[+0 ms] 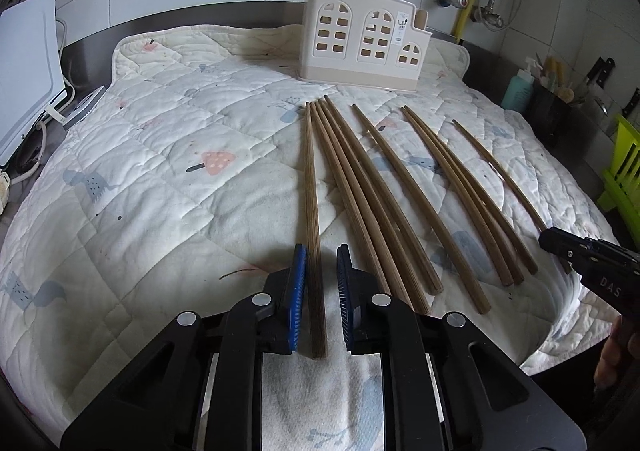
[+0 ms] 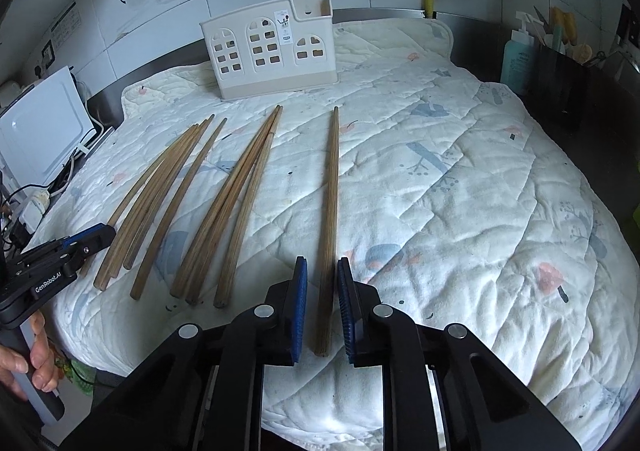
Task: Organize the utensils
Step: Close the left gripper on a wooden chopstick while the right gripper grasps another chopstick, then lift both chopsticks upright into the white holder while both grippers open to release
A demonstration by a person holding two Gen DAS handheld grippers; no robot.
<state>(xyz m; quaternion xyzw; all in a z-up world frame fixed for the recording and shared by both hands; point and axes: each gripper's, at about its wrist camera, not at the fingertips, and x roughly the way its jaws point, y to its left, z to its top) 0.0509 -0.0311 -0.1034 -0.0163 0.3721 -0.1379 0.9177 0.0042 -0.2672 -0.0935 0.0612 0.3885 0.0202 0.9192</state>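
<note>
Cream utensil holder [image 1: 360, 47] stands upright at the rear of the quilted mat [image 1: 160, 171], its arched window cut-outs facing the cameras. Only pale inner wall shows through the cut-outs, and its contents cannot be determined from either view. The right wrist view shows the open top of its small side compartment, but the interior is not legible. A dark container [image 2: 560, 91] sits off the mat at the right beside a teal bottle [image 2: 514, 63]. Several utensil handles rise from it, too small and shadowed to identify. The wooden chopsticks [image 1: 400, 191] lie flat on the mat in front of the holder, apart from it, in loose clusters fanned toward the camera, some overlapping so that individual sticks are hard to separate. Left gripper [image 1: 322, 251]: jaws narrowly apart, straddling the near end of the leftmost chopstick [image 1: 312, 191]. One blue pad is at or against the stick and a gap shows on the other side, so it is not clamped. Right gripper [image 2: 322, 263]: jaws likewise narrowly apart around the rightmost chopstick [image 2: 331, 191], which lies alone on the mat, with slim gaps on both sides. A hand [image 2: 36, 363] grips the left gripper's handle and is cut off at the frame edge. A green rack [image 1: 624, 171] and a white appliance [image 2: 40, 131] are partly cropped by the fisheye border.
</note>
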